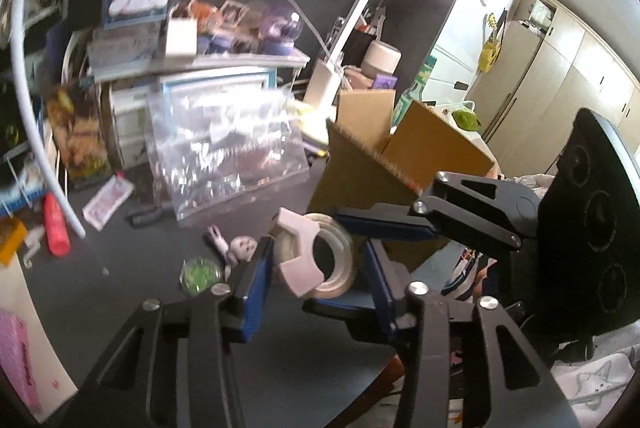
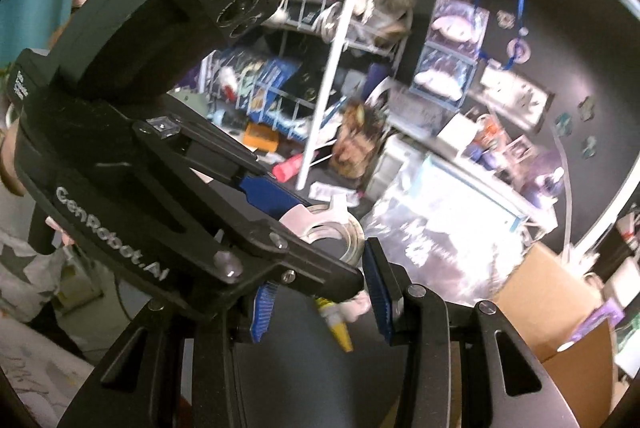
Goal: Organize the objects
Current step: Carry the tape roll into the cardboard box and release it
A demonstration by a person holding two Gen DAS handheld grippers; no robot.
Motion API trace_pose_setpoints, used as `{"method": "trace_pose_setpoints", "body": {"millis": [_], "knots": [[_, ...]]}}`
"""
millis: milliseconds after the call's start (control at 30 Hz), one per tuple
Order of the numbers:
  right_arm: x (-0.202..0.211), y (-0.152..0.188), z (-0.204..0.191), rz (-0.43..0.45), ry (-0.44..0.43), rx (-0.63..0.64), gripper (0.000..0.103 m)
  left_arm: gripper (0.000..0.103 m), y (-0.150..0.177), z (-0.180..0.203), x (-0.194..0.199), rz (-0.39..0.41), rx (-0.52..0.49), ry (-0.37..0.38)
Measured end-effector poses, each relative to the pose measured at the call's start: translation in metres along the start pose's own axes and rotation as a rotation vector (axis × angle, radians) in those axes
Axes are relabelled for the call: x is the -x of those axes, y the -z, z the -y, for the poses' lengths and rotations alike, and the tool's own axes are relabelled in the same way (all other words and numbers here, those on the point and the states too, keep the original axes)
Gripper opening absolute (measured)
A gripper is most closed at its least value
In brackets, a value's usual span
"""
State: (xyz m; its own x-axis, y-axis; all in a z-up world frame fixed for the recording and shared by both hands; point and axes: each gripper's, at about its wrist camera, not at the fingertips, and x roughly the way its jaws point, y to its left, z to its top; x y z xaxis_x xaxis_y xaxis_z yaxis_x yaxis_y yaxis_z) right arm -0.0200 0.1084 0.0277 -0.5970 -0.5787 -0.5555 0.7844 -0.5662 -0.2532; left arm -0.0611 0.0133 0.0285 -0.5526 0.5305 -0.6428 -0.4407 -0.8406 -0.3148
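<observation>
A clear tape roll (image 1: 320,256) with a white dispenser clip sits between the blue pads of my left gripper (image 1: 316,268), which is shut on it and holds it above the dark desk (image 1: 120,288). My right gripper (image 1: 360,224) reaches in from the right at the roll's far edge; its jaws look apart. In the right wrist view the left gripper (image 2: 320,224) holds the tape roll (image 2: 340,232), and my right gripper (image 2: 320,292) is open just below it. A cardboard box (image 1: 432,147) stands behind the roll.
A clear plastic bag (image 1: 224,151), a small bunny figure (image 1: 236,248), a round green packet (image 1: 200,274), a red tube (image 1: 56,228) and a pink packet (image 1: 108,201) lie on the desk. Cluttered shelves (image 1: 192,63) stand behind. A yellow-tipped tube (image 2: 340,328) lies below.
</observation>
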Motion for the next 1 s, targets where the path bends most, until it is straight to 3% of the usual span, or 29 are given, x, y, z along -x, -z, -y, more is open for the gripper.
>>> {"method": "trace_pose_setpoints", "body": {"millis": [233, 400, 667, 1000], "knots": [[0.022, -0.005, 0.033, 0.026, 0.069, -0.014, 0.036, 0.039, -0.038, 0.030, -0.010, 0.002, -0.068, 0.002], [0.033, 0.002, 0.064, 0.009, 0.092, -0.067, 0.036, 0.039, -0.063, 0.049, -0.036, -0.042, -0.096, 0.027], [0.040, 0.026, 0.116, -0.067, 0.090, -0.204, 0.037, 0.039, -0.092, 0.073, -0.087, -0.151, -0.097, 0.078], [0.037, 0.054, 0.153, -0.194, 0.076, -0.325, 0.037, 0.039, -0.100, 0.092, -0.137, -0.260, -0.098, 0.095]]}}
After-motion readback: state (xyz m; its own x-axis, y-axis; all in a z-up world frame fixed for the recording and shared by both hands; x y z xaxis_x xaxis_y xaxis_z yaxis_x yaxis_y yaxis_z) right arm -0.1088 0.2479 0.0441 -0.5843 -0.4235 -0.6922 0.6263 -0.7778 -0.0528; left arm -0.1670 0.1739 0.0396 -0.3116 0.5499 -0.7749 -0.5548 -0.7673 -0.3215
